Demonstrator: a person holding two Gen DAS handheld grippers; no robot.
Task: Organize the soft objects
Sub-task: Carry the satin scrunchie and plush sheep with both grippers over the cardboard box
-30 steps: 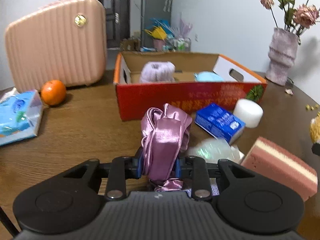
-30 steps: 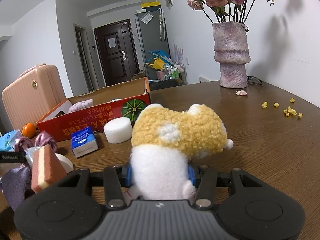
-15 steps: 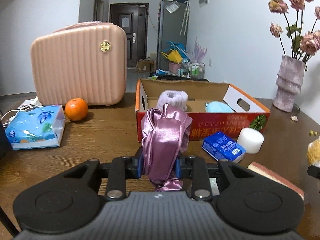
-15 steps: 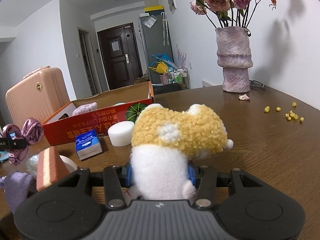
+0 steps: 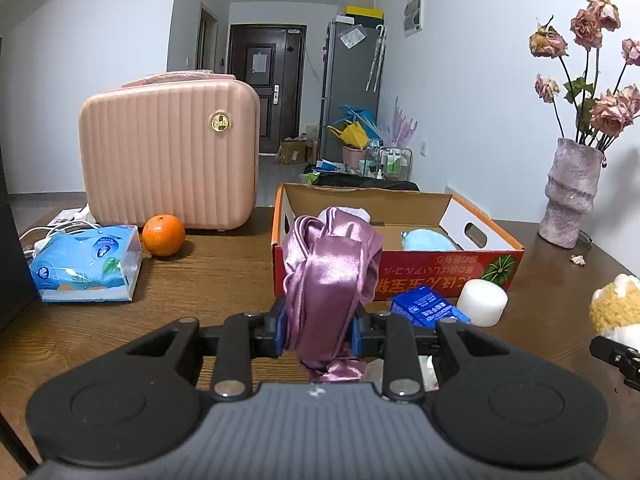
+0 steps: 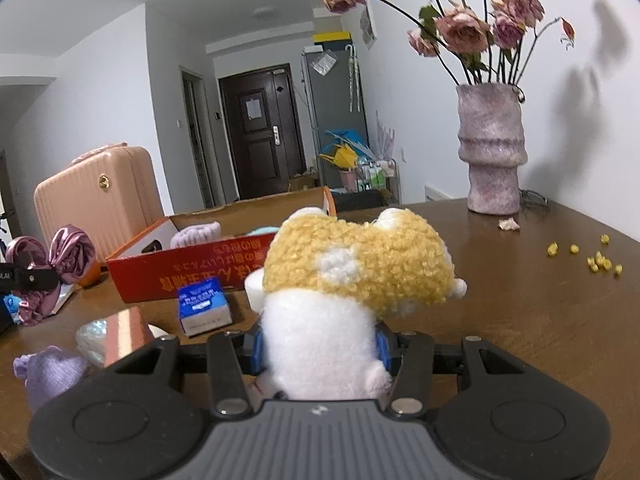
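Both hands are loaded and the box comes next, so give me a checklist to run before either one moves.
1. Left gripper grip on the purple satin scrunchie: ok, jaws clamp its lower folds.
2. Right gripper grip on the yellow and white plush toy: ok, white body squeezed between the jaws.
3. Open red cardboard box has room: ok, bare floor shows between the lilac knitted piece and the light blue fluffy item.
4. Scrunchie clear of the brown wooden table: ok, it hangs above it.
5. Plush toy clear of the table: cannot tell, its underside is hidden.
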